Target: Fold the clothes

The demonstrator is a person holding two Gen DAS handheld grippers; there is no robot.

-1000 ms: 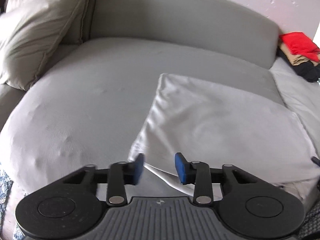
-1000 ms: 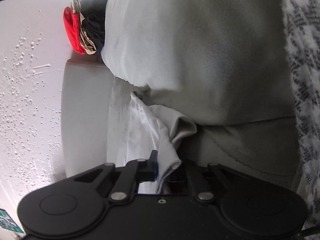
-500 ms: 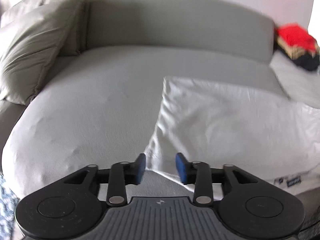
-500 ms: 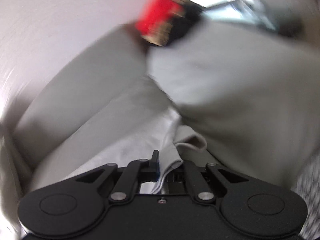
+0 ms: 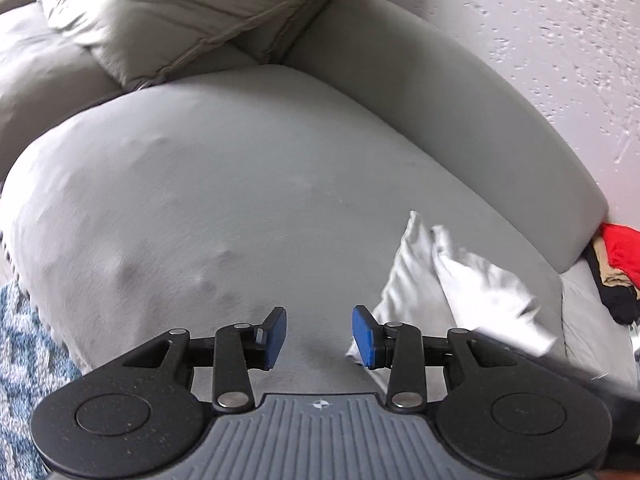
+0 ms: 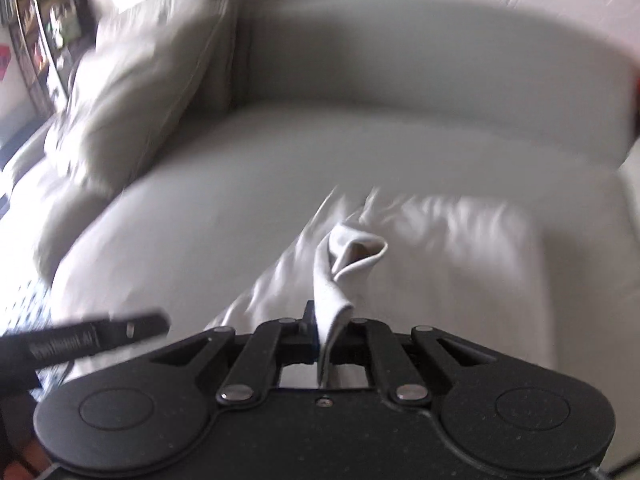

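Note:
A white cloth (image 5: pixel 472 292) lies on the grey sofa seat (image 5: pixel 224 208), with one side lifted and folding over itself. My left gripper (image 5: pixel 319 336) is open and empty, just left of the cloth's near corner, with blue pads (image 5: pixel 366 340). My right gripper (image 6: pixel 328 338) is shut on an edge of the white cloth (image 6: pixel 340 280) and holds it up above the rest of the cloth (image 6: pixel 460 248). The right wrist view is blurred by motion.
A grey pillow (image 5: pixel 180 12) leans at the sofa's back left, also in the right wrist view (image 6: pixel 152 84). A pile of red, tan and black clothes (image 5: pixel 618 268) sits at the far right. A blue patterned rug (image 5: pixel 20 364) lies below the sofa's front edge.
My right gripper has swung the held cloth edge up and across to the left, folding the cloth over. My left gripper has turned left, away from the cloth, still open.

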